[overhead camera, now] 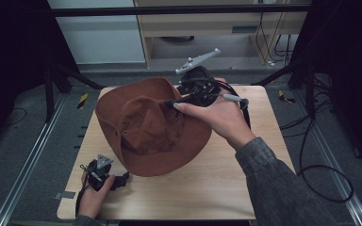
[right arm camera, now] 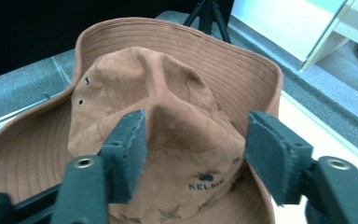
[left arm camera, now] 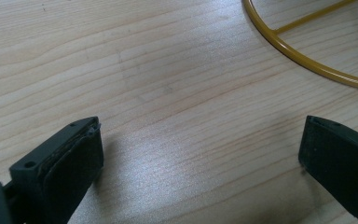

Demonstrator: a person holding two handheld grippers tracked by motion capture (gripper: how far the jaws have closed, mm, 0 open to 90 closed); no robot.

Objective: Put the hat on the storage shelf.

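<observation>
hat (overhead camera: pixel 146 132): rust-brown, dark logo | table (overhead camera: pixel 217 183): pale wood grain | ring (left arm camera: pixel 307 56): yellow | jaws: black

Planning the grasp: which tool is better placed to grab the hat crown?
Right. The right tool hangs open with its jaws either side of the brown hat crown; the left tool is open over bare table.

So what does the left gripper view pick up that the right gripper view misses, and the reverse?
Left gripper view: bare wooden tabletop with a yellow wire ring lying on it, seen between the left gripper's wide-open jaws. Right gripper view: the brown hat, its crown printed KELME, sitting between the right gripper's open jaws. Shared: a pair of open black jaws with nothing clamped, over the table.
</observation>
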